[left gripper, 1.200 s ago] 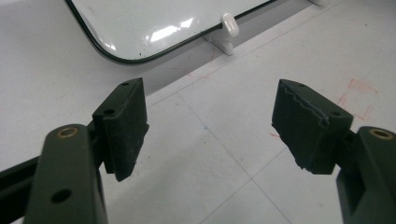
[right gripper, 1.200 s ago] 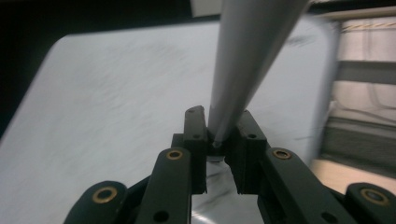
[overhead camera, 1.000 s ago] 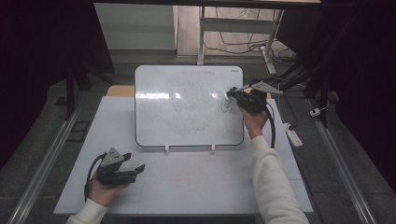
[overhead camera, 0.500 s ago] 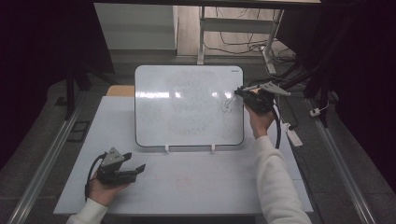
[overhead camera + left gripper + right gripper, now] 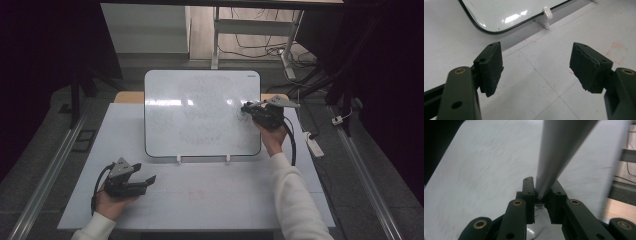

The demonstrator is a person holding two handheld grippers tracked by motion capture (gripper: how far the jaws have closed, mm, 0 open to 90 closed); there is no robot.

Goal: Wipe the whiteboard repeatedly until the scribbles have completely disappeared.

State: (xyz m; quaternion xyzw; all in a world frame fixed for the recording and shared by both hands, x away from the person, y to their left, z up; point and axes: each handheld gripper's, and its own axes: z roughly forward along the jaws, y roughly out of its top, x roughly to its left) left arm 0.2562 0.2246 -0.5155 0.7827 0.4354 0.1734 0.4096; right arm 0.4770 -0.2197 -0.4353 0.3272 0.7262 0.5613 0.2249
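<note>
The right gripper (image 5: 248, 109) has its fingers clenched on a grey marker (image 5: 559, 152), tip against the propped whiteboard (image 5: 200, 112) for writing; the left gripper (image 5: 145, 181) rests released on the surface (image 5: 210, 195).

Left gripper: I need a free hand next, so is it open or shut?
Open: the left gripper has its jaws wide apart, only bare table between them.

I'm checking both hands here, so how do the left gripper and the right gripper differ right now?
The left gripper is open with nothing between its jaws; the right gripper is shut on a grey stick. The left rests low on the table; the right is held up at the whiteboard. Both are black and hand-held.
</note>
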